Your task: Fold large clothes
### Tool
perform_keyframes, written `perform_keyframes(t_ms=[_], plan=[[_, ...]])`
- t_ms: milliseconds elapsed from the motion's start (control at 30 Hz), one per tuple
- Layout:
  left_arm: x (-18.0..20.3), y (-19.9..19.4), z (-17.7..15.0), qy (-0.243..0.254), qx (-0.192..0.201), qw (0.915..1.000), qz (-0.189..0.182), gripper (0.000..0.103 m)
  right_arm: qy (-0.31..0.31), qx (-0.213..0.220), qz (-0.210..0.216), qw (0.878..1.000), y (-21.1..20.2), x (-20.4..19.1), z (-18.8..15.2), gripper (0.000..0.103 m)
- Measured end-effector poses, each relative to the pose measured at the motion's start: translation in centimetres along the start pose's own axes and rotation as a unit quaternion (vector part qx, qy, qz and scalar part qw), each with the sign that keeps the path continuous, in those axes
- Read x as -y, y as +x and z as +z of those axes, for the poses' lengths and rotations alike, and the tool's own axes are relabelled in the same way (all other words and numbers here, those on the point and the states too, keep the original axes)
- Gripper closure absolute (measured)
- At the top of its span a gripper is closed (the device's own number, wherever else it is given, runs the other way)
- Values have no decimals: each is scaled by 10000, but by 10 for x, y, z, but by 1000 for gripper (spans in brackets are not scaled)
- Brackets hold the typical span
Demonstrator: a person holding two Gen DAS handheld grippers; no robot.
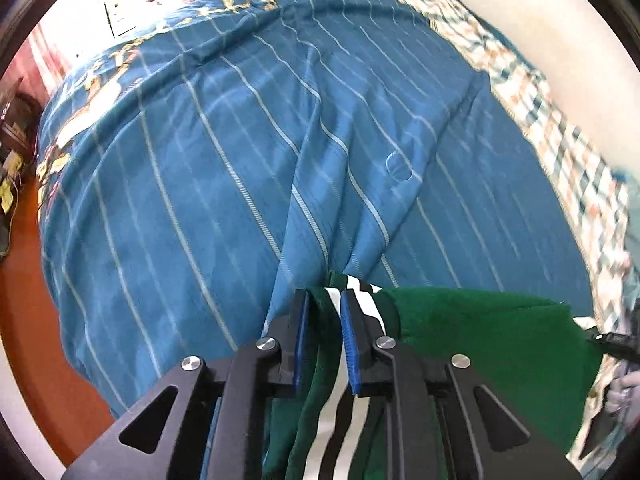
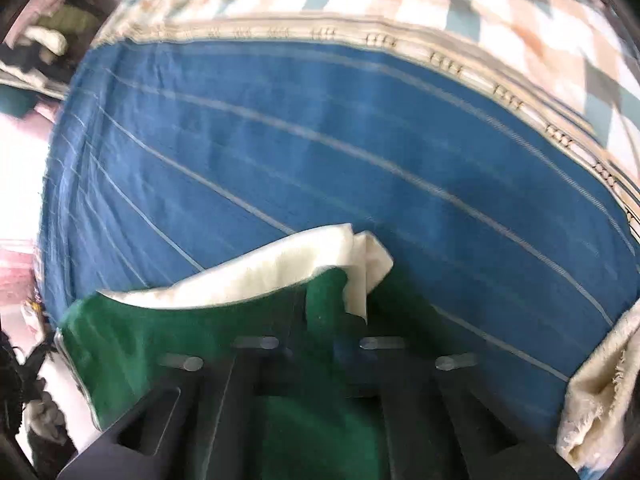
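Left gripper (image 1: 324,300), lower centre of the frame: its 2 blue-padded jaws clamp the striped cuff of the green garment (image 1: 480,332). Right gripper (image 2: 326,312), lower centre and blurred: its jaws close on the garment's green-and-cream edge. Behind both, the blue striped bedspread (image 1: 240,140) fills the frame.

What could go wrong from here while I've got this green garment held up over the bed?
The left gripper pinches only the bunched striped edge of the green garment; a hard pull might slip it free.

The right wrist view is motion-blurred, so the right gripper has an unclear hold near the cream lining.

The blue striped bedspread is already wrinkled; dragging the garment across it may bunch both.
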State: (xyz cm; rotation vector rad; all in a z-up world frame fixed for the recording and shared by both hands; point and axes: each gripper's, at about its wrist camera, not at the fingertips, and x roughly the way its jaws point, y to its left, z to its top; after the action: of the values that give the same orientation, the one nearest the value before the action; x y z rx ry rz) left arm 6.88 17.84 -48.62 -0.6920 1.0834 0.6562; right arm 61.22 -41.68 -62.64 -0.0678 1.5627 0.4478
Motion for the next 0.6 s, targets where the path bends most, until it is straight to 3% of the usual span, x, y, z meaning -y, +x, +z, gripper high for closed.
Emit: perform_keyframes(t_ms=[100,167,233,333,467,533,567,600], plan=[[-6,-13,-2,-180,102,9998,-34,86,779,481,310,9953,-21,13,-8,95],[-8,-16,-2,-270,111,9995,-84,73,1050,716,153,9918,-35,19,-14,95],[-9,-16,-1,-340,112,9993,-91,20,1154,751,-62,9905,-37,23,-18,95],[-5,-8,1,-330,73,9991,-251,18,1330,729,-179,9883,-32,33,-21,95],[16,16,3,31,-69,9997,-245,18,1393,611,-168,9882,-22,38,-20,95],[29,35,4,258,-129,9993,-236,23,1510,562,-112,9869,-18,42,-22,95],[36,40,5,422,-90,9988,-209,36,1540,552,-99,9865,-20,46,-25,95],[42,44,5,570,-93,9982,-174,92,1552,549,-94,9863,-23,44,-25,95]])
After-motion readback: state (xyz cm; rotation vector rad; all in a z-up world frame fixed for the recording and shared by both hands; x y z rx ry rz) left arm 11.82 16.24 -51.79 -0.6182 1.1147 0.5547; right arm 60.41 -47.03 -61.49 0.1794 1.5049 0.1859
